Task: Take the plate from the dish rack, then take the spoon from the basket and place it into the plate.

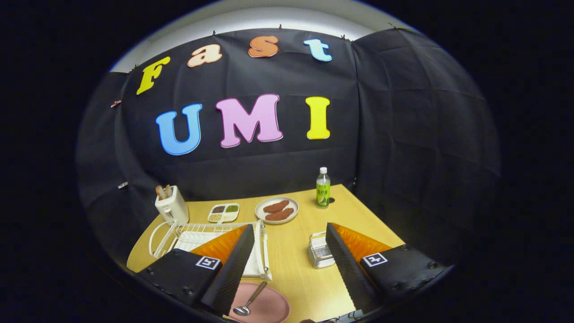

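The left finger covers the near corner of the dish rack and the edge of the pink plate beside the spoon. The plate's near rim is cut off below. The right finger hides part of the metal basket, so its inside cannot be seen. What fills the small divided tray is too small to name; the dark pieces on the far plate may be sausages.
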Tool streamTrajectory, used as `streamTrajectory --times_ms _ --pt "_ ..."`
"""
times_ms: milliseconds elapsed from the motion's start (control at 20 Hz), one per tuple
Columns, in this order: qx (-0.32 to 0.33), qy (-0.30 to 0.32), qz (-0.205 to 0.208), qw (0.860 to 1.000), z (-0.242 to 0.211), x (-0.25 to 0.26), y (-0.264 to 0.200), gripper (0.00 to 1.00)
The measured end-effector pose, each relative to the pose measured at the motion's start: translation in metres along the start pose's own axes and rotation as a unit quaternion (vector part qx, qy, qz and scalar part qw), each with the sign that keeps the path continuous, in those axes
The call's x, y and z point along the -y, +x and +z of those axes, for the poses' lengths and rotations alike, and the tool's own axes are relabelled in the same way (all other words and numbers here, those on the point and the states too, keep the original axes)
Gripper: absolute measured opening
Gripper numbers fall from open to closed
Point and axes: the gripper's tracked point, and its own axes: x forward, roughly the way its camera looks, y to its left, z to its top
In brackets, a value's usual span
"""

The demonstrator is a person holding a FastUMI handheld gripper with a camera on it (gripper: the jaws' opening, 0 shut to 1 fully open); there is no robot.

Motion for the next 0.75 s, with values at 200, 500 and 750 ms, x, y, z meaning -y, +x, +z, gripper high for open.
streamTrajectory --times_ms 200,500,750 --pt "0.060 -0.025 0.017 0.998 0.057 0.017 -0.004 0.98" --pt "0.075 -0.062 0.068 0.993 0.060 0.024 -0.020 0.98" --pt "0.030 -0.065 0.115 0.991 0.023 0.017 -0.015 0.98"
